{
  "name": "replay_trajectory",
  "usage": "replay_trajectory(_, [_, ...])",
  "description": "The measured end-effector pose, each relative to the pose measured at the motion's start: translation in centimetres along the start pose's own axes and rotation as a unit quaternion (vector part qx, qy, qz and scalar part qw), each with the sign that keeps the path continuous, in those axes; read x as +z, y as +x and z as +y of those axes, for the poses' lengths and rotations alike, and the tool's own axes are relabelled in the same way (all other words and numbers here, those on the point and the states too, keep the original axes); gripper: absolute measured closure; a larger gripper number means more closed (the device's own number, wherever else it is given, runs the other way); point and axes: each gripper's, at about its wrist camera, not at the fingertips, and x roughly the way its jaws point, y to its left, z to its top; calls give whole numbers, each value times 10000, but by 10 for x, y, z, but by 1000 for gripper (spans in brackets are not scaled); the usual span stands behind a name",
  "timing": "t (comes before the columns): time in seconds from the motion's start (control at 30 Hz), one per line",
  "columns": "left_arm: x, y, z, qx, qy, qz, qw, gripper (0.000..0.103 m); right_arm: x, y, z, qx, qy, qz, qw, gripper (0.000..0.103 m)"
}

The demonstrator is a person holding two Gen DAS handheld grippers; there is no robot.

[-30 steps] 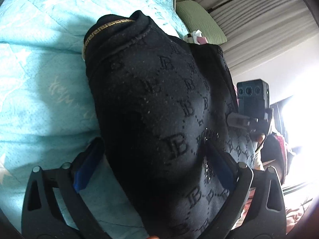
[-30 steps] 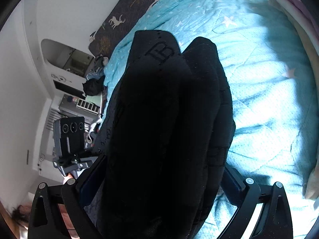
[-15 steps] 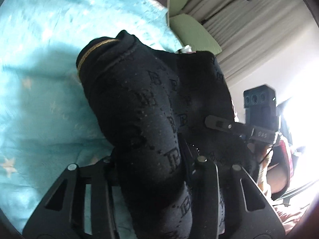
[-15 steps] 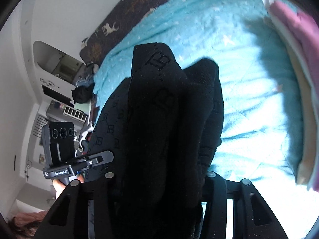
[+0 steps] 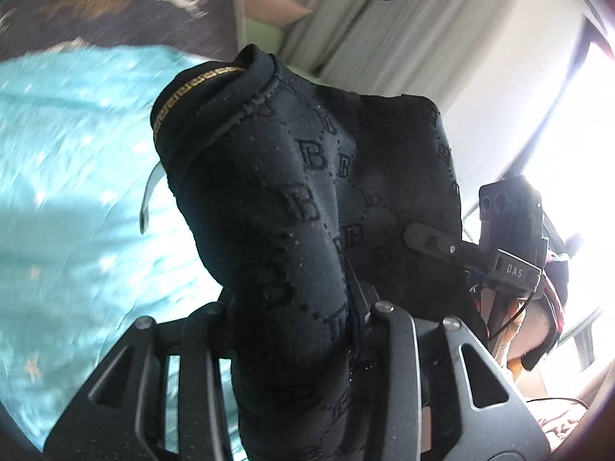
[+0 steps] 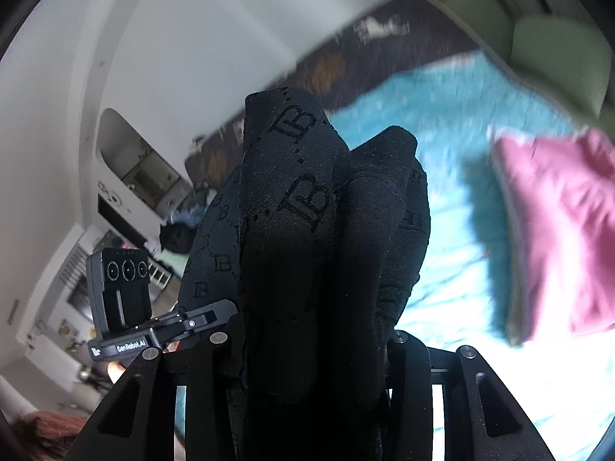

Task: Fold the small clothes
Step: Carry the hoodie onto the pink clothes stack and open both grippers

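Both tools are clamped on the one black garment (image 5: 292,199), a dark knit with a woven letter pattern and a gold-trimmed band at its far end. The left gripper (image 5: 292,322) has its jaws drawn in around a thick bunch of the cloth and closing a shade further; the pads press into the fabric. The right gripper (image 6: 311,349) stands likewise, jaws narrowed on a gathered wad and closing slightly, with the cloth filling the gap between them.

The garment hangs clear of the turquoise bedspread (image 5: 65,142), bunched and doubled over itself between the two tools (each gripper shows at the edge of the other's view, so they are near one another).

Assessment: the work is at the pick-up stage. No flat, finished fold is visible; the piece is crumpled, not laid out. Remaining, as judged: spread it on the bed, square the edges, fold, set down. A pink cushion (image 6: 557,230) lies on the bed to one side.
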Motion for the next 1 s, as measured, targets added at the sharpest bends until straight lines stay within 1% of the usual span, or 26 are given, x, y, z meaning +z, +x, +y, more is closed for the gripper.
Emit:
replay_trajectory(0.07, [15,6,-25,-128,313,-36,9994,64,3,-31,6,-128,-193,-325,9992,61])
replay_trajectory(0.13, [28,15,-44,-213,581,-53,9981,63,8,-57,4,-243,-282,-527,9979,61])
replay_trajectory(0.23, [55,39,-73,-387,794,-94,9960,63,29,-94,-8,-393,-242,-688,9966,61])
replay_trajectory(0.4, [98,83,-94,-603,761,39,9953,64,71,-129,-33,-789,-153,-759,9939,61])
replay_trajectory(0.57, [131,139,-93,-654,574,235,9959,64,109,-145,-73,-1089,15,-666,9918,61])
replay_trajectory(0.63, [142,170,-91,-638,472,346,9962,64,125,-140,-92,-1227,132,-595,9906,61])
replay_trajectory(0.73, [154,219,-76,-587,259,592,9962,63,141,-122,-113,-1417,330,-473,9882,61])
replay_trajectory(0.8, [152,260,-55,-501,12,895,9947,60,150,-110,-141,-1560,440,-298,9863,59])
replay_trajectory(0.83, [147,284,-41,-397,-144,1101,9930,58,152,-99,-157,-1637,518,-167,9850,58])
replay_trajectory(0.87, [136,317,-23,-137,-313,1468,9886,56,151,-89,-173,-1718,617,-26,9832,54])
replay_trajectory(0.9, [126,335,-13,57,-410,1675,9850,54,144,-74,-199,-1888,797,204,9786,50])
replay_trajectory(0.93, [113,351,0,163,-512,1768,9828,51,133,-56,-227,-2137,1088,499,9695,49])
replay_trajectory(0.97, [108,354,5,158,-511,1699,9840,51,126,-41,-245,-2334,1312,725,9608,48])
replay_trajectory(1.0, [104,354,6,178,-352,1490,9880,50,116,-23,-267,-2633,1531,1015,9471,44])
